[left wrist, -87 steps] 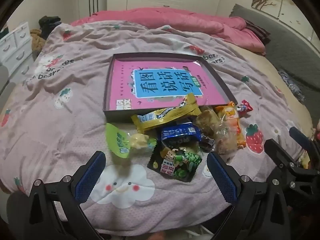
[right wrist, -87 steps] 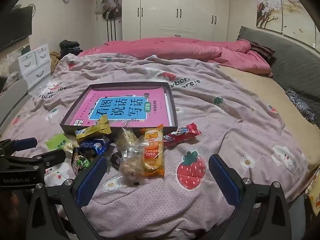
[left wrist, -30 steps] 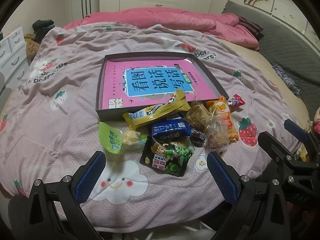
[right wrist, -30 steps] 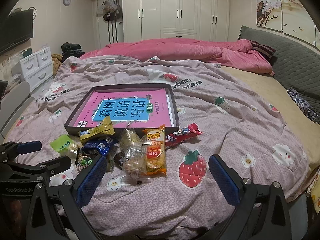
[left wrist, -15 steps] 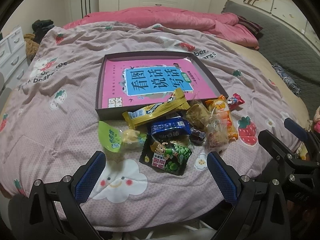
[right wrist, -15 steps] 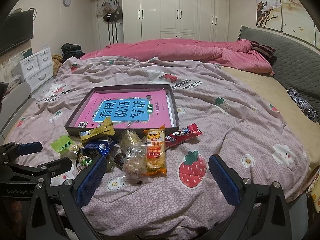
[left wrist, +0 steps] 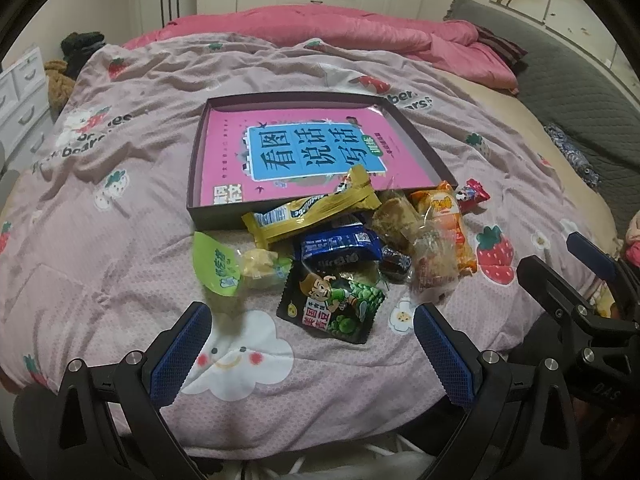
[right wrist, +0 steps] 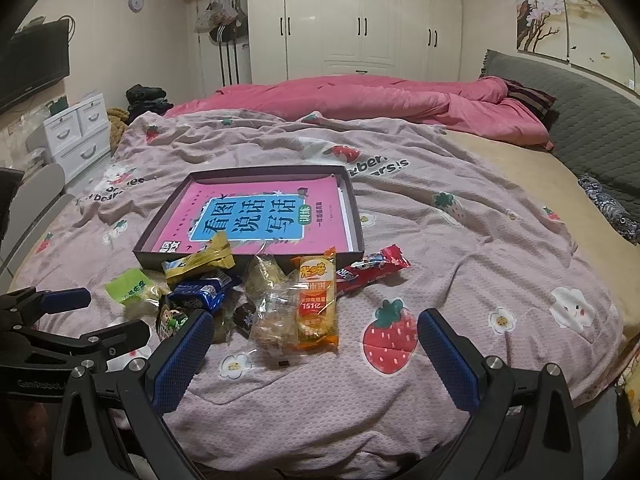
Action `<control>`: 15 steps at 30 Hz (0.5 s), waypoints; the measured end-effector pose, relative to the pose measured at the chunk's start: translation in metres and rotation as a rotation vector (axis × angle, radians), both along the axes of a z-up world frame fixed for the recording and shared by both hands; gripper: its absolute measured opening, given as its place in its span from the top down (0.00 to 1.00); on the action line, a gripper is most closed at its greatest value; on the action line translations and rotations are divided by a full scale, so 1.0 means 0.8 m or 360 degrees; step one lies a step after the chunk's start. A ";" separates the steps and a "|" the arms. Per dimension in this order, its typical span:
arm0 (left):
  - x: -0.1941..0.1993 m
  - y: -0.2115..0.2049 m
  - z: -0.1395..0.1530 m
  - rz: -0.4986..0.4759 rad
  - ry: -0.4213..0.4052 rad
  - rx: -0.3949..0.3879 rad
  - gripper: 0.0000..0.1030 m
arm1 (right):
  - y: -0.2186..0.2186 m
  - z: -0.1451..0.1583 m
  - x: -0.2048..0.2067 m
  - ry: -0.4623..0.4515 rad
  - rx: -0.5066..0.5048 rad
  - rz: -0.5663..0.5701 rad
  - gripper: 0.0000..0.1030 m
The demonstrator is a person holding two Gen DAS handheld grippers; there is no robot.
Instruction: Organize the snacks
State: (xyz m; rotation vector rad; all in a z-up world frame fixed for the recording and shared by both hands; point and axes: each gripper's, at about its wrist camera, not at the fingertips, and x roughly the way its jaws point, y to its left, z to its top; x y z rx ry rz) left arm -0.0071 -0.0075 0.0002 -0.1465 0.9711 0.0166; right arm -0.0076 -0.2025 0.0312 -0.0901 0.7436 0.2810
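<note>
Both cameras sit slightly nearer the snack pile than a moment ago, while nothing on the bed has shifted. On the mauve strawberry-print quilt (left wrist: pixel 120 240), the shallow dark cardboard tray (left wrist: pixel 216 222) with its pink book stands just behind the heap of wrapped snacks (left wrist: pixel 352 248), none inside yet. The left gripper (left wrist: pixel 308 344) and right gripper (right wrist: pixel 312 344) hover wide open, holding nothing. Risk lies in overlap: the yellow foil bar (left wrist: pixel 316 210) leans on the tray wall, and the clear crinkly bags (right wrist: pixel 276 312) could slip or drag neighbours.
</note>
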 end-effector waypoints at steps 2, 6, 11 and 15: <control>0.001 0.002 -0.002 -0.0002 0.0016 -0.0014 0.02 | -0.001 -0.002 0.001 0.0008 0.0007 0.0002 0.00; 0.007 0.011 -0.017 -0.0005 0.0099 -0.0065 0.02 | -0.002 -0.006 0.004 0.0037 0.0023 0.0010 0.00; 0.014 0.025 -0.036 0.0009 0.0188 -0.0169 0.02 | -0.002 -0.011 0.007 0.0061 0.0031 0.0027 0.00; 0.018 0.025 -0.044 -0.0004 0.0202 -0.0205 0.02 | -0.001 -0.018 0.012 0.0102 0.0033 0.0043 0.00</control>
